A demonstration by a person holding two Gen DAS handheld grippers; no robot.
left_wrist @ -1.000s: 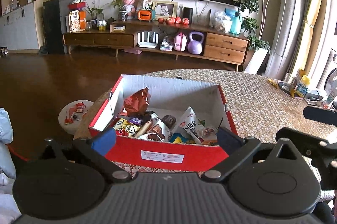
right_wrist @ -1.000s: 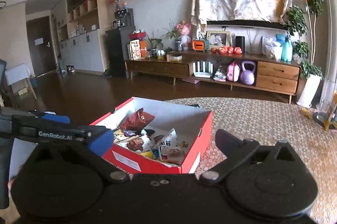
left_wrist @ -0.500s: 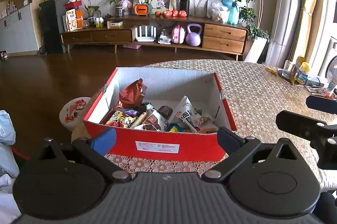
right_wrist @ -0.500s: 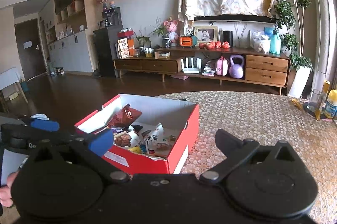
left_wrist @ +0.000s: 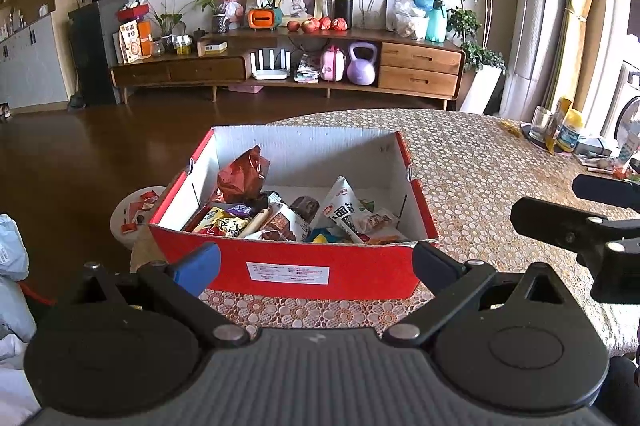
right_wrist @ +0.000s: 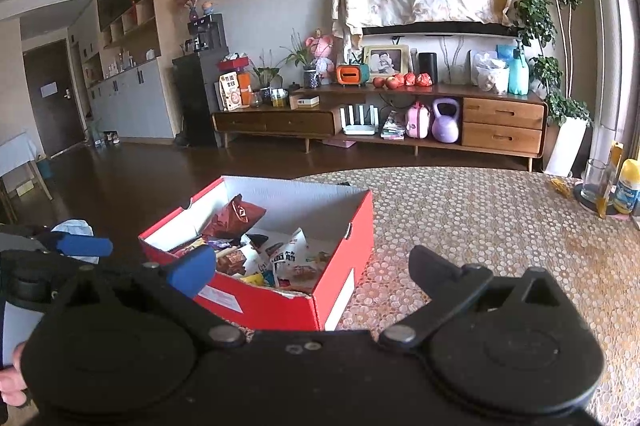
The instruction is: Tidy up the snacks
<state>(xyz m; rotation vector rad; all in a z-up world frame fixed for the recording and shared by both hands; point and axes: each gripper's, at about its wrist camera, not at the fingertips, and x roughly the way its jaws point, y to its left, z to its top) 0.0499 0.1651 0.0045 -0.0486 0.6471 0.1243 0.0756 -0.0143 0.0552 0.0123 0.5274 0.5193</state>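
A red cardboard box (left_wrist: 292,272) with a white inside stands near the table's left edge, also seen as the red box (right_wrist: 276,302) in the right wrist view. It holds several snack packets, among them a dark red crumpled bag (left_wrist: 240,175) and a white packet with black print (left_wrist: 346,214). My left gripper (left_wrist: 314,260) is open, just short of the box's near wall, nothing between its fingers. My right gripper (right_wrist: 310,268) is open too, to the right of the box and a little back from it, empty.
The round table (left_wrist: 480,161) has a beige patterned cloth. A glass and bottles (left_wrist: 560,129) stand at its far right. A small white stool (left_wrist: 132,214) with wrappers sits on the floor left of the box. A wooden sideboard (left_wrist: 288,69) lines the far wall.
Both grippers have drawn back from the box and risen a little, so the box sits lower and farther in both views. Both stay open.
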